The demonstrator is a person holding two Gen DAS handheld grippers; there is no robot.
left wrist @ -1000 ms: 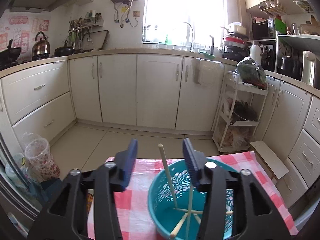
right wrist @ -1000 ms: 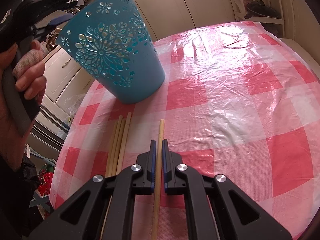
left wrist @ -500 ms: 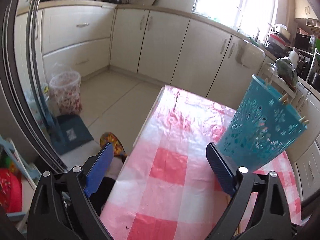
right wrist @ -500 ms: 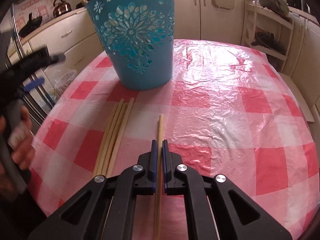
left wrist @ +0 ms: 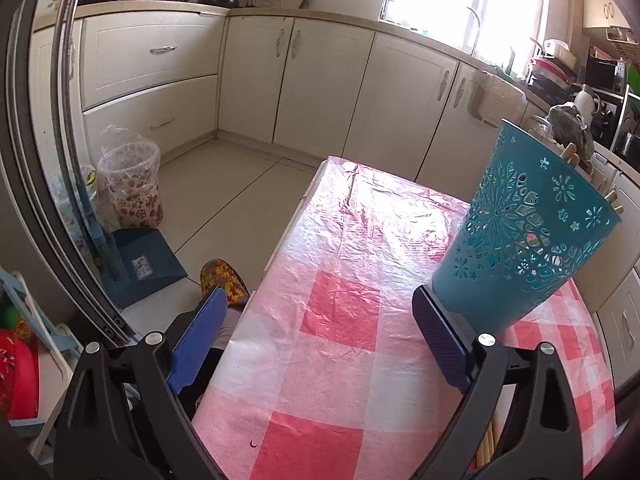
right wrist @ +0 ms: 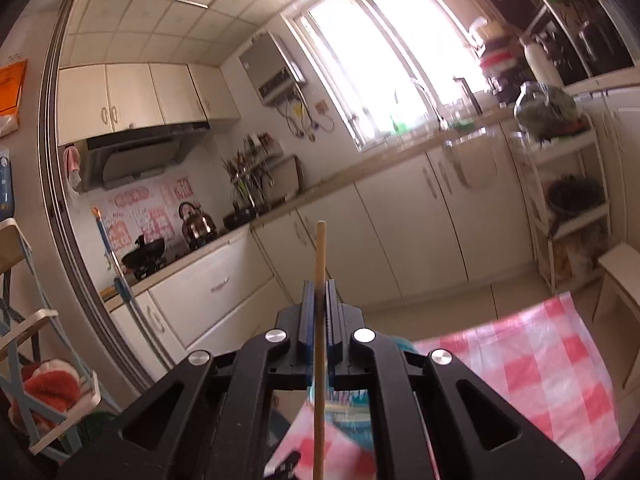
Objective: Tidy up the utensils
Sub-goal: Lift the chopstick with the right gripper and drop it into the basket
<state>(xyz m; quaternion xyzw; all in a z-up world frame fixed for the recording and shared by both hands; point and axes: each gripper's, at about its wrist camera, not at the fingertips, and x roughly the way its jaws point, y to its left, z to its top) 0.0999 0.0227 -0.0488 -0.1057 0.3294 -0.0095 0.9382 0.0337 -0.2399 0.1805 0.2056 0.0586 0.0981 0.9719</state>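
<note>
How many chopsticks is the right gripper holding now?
1: a chopstick clamped in the shut right gripper, pointing up. More tips stick out of the teal basket.

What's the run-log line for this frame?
left gripper: open, empty, beside teal basket | right gripper: shut on chopstick, raised off checked tablecloth | basket: upright, chopstick tips at rim

No legible text

The pink wall stickers (right wrist: 152, 212) behind the stove carry large characters, too blurred to read.
</note>
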